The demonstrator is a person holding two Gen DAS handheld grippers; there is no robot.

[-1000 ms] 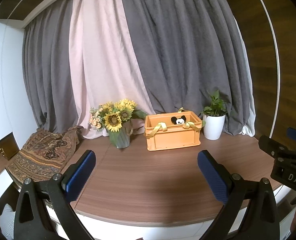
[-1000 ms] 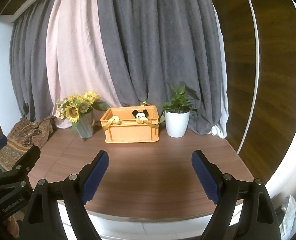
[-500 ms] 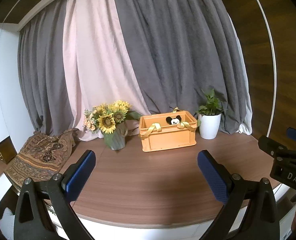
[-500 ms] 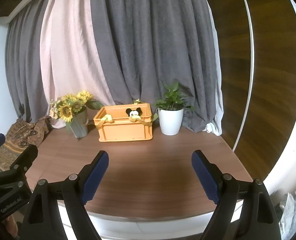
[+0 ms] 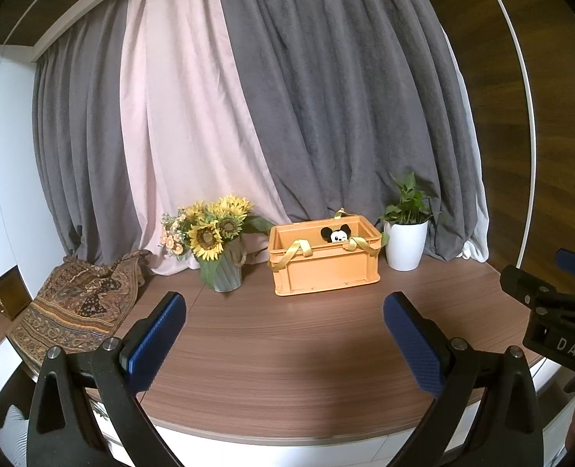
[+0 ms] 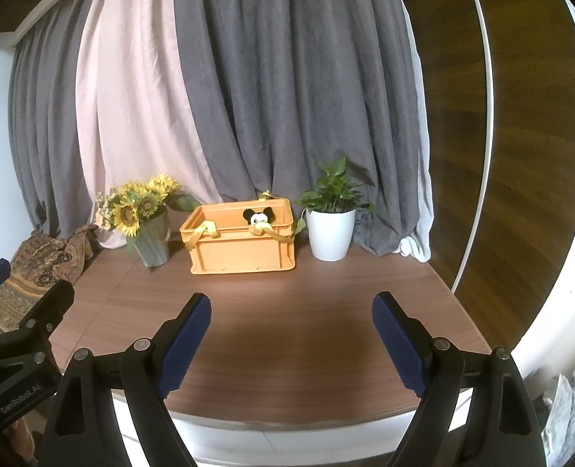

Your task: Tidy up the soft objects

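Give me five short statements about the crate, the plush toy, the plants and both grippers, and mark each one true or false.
1. The plush mouse sits inside the orange crate. True.
2. The sunflower vase stands right of the crate. False: it stands on the crate's left; the white potted plant is on the right.
3. The right gripper holds a toy. False: its jaws are open and empty.
4. The left gripper is open with nothing between its fingers. True.
5. A patterned cloth lies inside the crate. False: it lies at the table's left edge.

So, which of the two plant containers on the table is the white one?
The white pot with the green leafy plant, right of the orange crate. The sunflower vase on the crate's left is grey-green.
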